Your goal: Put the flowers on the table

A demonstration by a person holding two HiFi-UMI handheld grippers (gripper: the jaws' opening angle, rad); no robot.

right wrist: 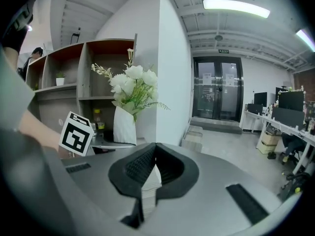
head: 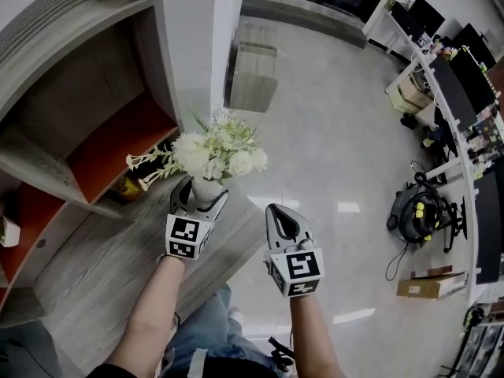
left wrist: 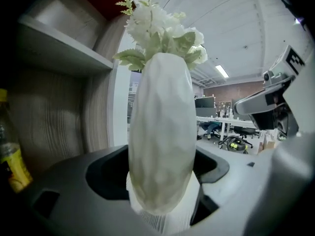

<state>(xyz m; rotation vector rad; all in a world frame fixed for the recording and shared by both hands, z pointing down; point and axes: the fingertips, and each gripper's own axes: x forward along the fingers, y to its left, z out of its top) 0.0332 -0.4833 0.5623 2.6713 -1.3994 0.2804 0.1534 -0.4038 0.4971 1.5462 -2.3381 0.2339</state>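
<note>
White vase [left wrist: 160, 132] of flowers [head: 223, 150] is pinched upright in my left tongs [head: 206, 194], over the grey wood worktop [head: 94, 266]. My right tongs [head: 278, 211], alongside, are pressed together, empty.

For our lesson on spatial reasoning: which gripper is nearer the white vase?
Left. The left gripper grips the white vase between its jaws; the right gripper, shut and empty, is apart from it, to its right.
</note>
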